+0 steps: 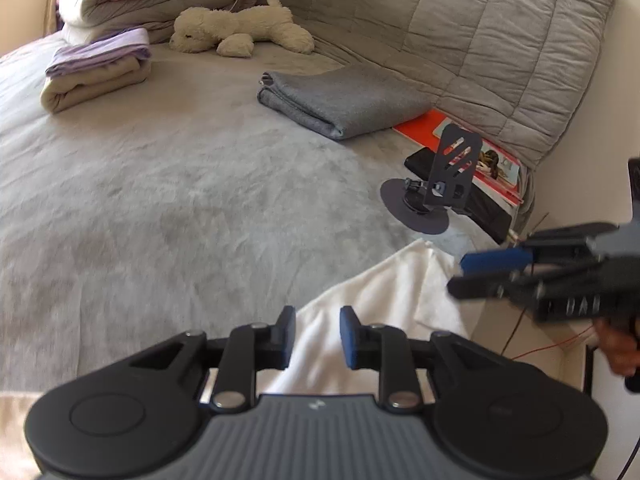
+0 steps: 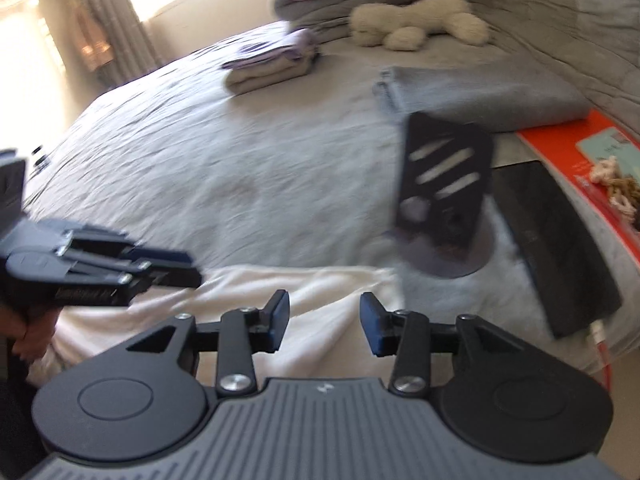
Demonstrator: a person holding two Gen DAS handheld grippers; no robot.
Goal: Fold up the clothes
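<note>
Left gripper (image 1: 318,338) and right gripper (image 2: 325,327) both hovered with fingers parted and nothing between them, above a white garment (image 1: 384,312) spread at the near edge of the grey bed (image 1: 160,184). From the left wrist, seen only there: the garment's corner tapering away toward the black phone stand (image 1: 436,184); from the right wrist, blurred: its long axis running left to right along the bed edge (image 2: 304,288), plus a bright window with curtains (image 2: 100,20). Folded grey cloth (image 1: 344,100), folded lilac-and-beige pile (image 1: 100,68) and plush toy (image 1: 244,26) lay well beyond.

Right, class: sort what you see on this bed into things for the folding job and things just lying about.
For the job: white cloth, grey folded cloth, folded pile, left gripper, right gripper.
Lying about: soft toy, phone stand, red book.
</note>
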